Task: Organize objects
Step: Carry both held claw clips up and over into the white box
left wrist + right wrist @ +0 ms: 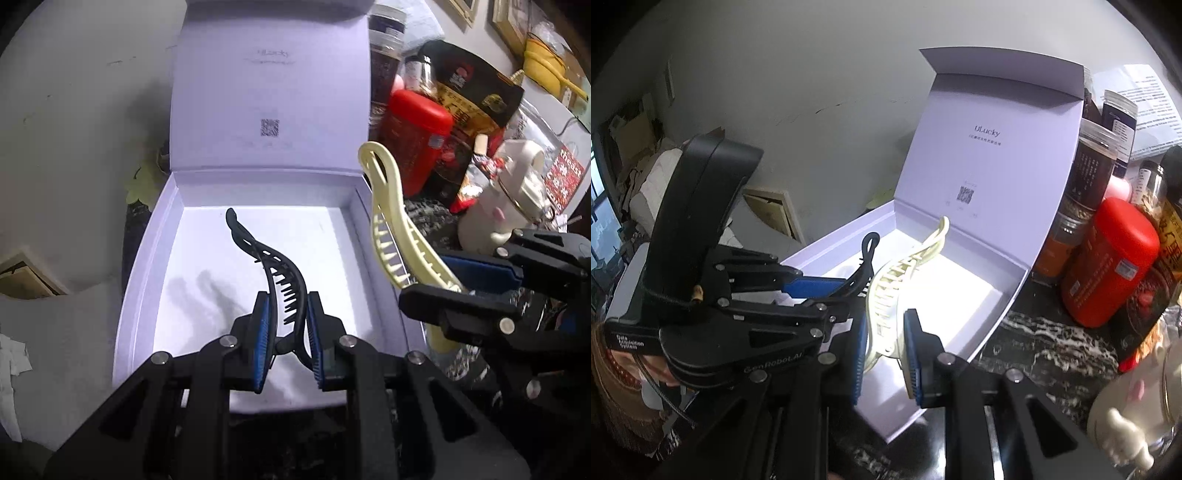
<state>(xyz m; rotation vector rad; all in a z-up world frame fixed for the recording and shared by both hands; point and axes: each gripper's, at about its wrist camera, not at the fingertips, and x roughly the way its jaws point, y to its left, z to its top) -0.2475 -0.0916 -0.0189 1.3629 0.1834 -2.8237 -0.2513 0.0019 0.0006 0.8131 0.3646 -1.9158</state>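
Each tool is clenched on a hair clip: the left tool [284, 332] pinches the black hair clip [275, 266] near its hinge end, teeth pointing away over the floor of the open white box [147, 258], and the right tool [886, 350] grips the cream hair clip [894, 288] in the same way, held above the box's near right corner. Neither clip looks to be resting on the box floor yet; both hang above it, close beside each other. To do this placing step well, I would bring the 2 clips down 1 at a time or keep them apart, since their teeth could tangle and the 2 tools are crowded. Lower each clip until its curved back lies near the floor before letting go, so it does not bounce out. Keep clear of the upright lid [269, 92], which stands just behind, and of the red canister [413, 136] and jars on the tabletop [1052, 343] beside the box's right wall.
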